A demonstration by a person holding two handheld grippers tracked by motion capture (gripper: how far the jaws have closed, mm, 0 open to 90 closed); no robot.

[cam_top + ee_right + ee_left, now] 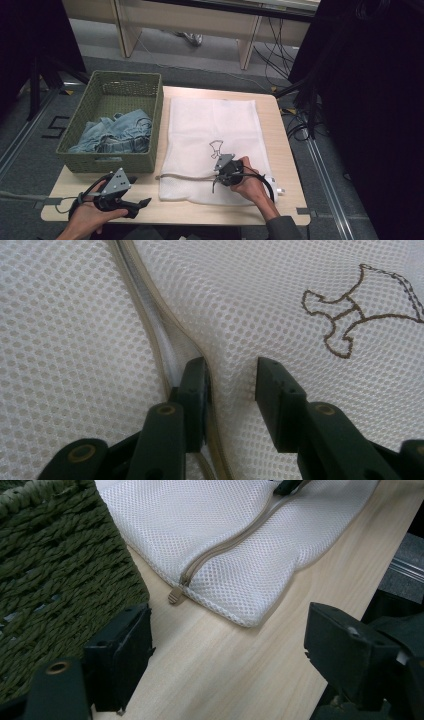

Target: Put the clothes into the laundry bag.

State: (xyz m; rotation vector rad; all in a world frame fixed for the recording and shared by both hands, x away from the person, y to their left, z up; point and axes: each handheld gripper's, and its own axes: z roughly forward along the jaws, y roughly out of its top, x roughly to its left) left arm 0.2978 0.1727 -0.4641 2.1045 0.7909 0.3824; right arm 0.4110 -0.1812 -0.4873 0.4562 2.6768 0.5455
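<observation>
Flat white mesh laundry bag (212,145), tan zipper (227,545)

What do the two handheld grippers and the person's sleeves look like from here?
Both are black. The left gripper carries a grey three-cornered plate with small holes and trails a dark cable loop; its jaws are blocky with brass-coloured pivot pins. The right gripper has the same grey plate, a black cable loop and a small white part behind the hand. A grey sleeve covers the right forearm.
</observation>
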